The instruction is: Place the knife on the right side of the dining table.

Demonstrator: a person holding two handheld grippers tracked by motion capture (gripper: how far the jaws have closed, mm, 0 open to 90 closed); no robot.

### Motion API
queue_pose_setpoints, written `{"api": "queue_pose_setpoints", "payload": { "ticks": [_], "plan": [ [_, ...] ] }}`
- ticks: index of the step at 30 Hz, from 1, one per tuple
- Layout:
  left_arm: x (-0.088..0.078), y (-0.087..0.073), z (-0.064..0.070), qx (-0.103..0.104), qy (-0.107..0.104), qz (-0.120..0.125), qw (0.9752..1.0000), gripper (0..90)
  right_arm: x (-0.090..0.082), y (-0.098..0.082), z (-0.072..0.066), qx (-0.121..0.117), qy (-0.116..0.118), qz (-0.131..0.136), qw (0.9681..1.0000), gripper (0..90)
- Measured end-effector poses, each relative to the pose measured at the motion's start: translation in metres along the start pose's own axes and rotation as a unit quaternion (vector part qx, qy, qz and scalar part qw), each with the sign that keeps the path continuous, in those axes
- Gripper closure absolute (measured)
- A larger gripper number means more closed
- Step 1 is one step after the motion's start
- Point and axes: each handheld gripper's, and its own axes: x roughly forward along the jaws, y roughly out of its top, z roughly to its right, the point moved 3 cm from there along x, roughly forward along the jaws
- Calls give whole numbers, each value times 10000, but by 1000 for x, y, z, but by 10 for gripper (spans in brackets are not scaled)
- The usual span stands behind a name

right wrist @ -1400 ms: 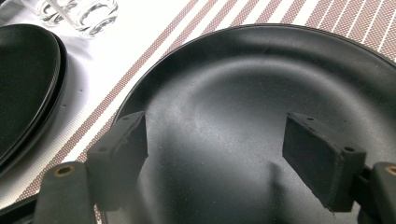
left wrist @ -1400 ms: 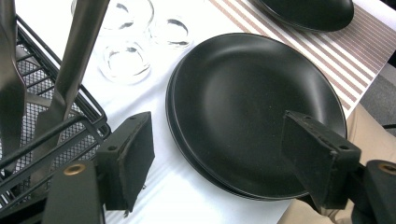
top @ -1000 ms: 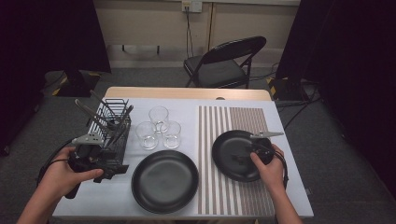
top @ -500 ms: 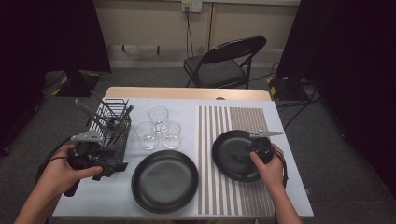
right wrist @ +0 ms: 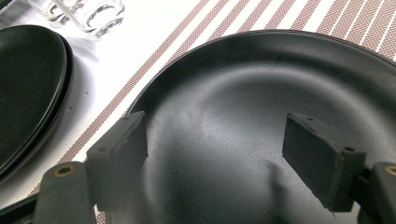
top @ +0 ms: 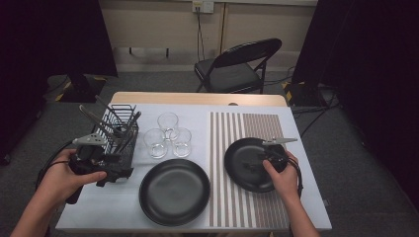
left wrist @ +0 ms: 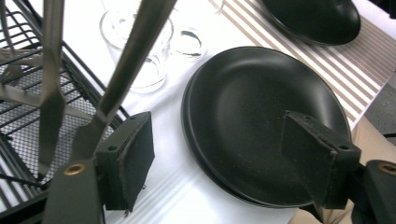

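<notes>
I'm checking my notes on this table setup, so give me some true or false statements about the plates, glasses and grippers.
1. Three glasses stand between the rack and the striped mat. True.
2. Both plates lie on the mat. False: the right plate does; the left plate lies on the white cloth.
3. The right gripper is open over the right plate. True.
4. The left gripper is shut on a glass. False: it is open and holds nothing.
</notes>
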Motion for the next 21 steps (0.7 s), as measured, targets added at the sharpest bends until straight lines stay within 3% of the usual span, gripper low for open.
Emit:
{"api": "queue_pose_setpoints", "payload": {
  "ticks": [15, 21],
  "plan": [
    [-5, 3, -5, -22, 50, 24, 10000, 278, 2, 1, -1, -6, 0, -35, 10000, 214],
    [-6, 8, -4, 74, 64, 25, 9999, 289, 2, 1, -1, -14, -5, -34, 10000, 214]
  ]
}}
